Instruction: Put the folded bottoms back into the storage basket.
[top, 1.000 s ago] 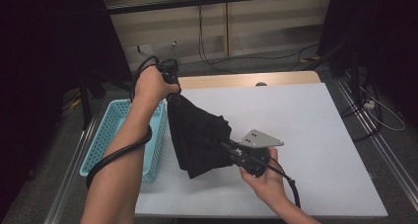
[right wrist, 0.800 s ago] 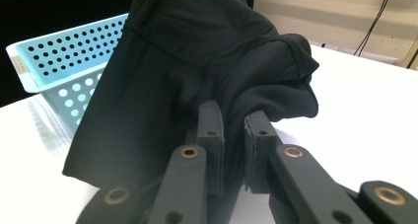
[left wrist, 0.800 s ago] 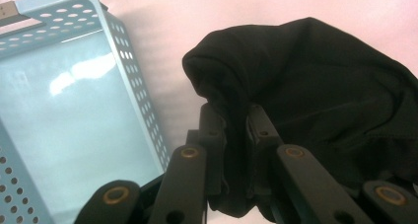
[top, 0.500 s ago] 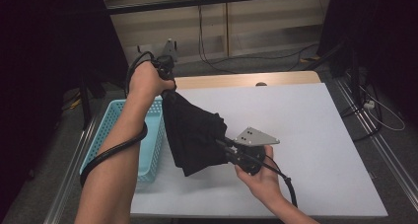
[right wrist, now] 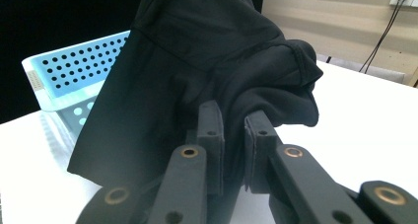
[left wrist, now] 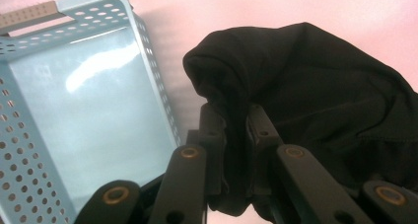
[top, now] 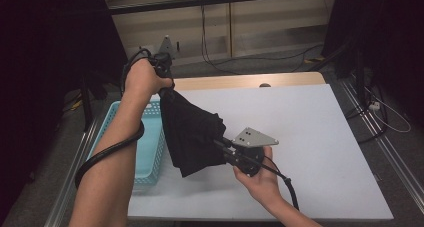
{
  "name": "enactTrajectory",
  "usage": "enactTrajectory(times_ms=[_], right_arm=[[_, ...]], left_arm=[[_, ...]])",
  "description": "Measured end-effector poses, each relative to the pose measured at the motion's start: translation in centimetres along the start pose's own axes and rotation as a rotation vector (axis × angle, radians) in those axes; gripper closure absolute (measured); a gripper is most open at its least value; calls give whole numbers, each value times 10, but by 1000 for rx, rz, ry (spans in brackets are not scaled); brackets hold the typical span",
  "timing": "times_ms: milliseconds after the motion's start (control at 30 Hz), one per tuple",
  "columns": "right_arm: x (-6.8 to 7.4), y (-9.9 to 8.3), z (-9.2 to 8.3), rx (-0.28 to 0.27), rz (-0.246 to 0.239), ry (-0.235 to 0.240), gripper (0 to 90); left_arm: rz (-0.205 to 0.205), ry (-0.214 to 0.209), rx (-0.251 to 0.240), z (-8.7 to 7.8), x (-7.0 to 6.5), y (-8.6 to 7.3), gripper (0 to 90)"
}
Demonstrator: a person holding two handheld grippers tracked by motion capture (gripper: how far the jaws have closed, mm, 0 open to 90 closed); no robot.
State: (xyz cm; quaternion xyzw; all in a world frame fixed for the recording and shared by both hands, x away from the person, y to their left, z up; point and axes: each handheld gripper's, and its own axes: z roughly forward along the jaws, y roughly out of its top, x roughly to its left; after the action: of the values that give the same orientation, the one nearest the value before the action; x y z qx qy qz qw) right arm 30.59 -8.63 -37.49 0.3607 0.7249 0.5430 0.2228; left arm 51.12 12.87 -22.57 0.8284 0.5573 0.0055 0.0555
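Note:
A black garment [top: 192, 132] hangs folded between both grippers above the white table [top: 310, 137]. My left gripper [top: 164, 84] is raised at the far left and is shut on the garment's top edge; in the left gripper view a fold of the black garment [left wrist: 315, 100] is pinched between the pads [left wrist: 214, 130]. My right gripper [top: 220, 143] is low over the table and is shut on the garment's lower right edge; in the right gripper view the black garment [right wrist: 197, 51] runs down between the pads [right wrist: 211, 130].
A light blue perforated basket [top: 150, 157] stands at the table's left edge, under and beside the hanging garment; it is also seen as the blue basket [left wrist: 74, 115] and the blue basket [right wrist: 69, 71]. Cables trail from both grippers. A wooden strip [top: 250, 80] borders the table's far edge.
My left hand has lifted the garment's top edge slightly up and to the left. The right hand has hardly moved.

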Motion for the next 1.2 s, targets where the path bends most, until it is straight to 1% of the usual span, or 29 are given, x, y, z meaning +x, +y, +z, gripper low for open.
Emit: enactTrajectory(times_ms=[100,400,567,633,933,1000,1200], right_arm=[[1,2,1,-6,0,-1,809],[2,8,3,-18,3,6,809],[5,13,5,-19,-10,14,809],[6,14,6,-19,-14,16,809],[10,21,10,-26,-20,27,809],[11,22,11,-28,-22,28,809],[14,25,13,-36,-22,33,809]], left_arm=[[0,2,4,-3,2,-1,807],[-8,3,-10,-10,7,-2,807],[-15,1,-19,-13,9,-2,807],[-11,0,-18,-14,10,-2,808],[-19,5,-31,-22,16,-4,808],[-19,2,-27,-23,18,-4,808],[-37,2,-50,-28,23,-5,810]])
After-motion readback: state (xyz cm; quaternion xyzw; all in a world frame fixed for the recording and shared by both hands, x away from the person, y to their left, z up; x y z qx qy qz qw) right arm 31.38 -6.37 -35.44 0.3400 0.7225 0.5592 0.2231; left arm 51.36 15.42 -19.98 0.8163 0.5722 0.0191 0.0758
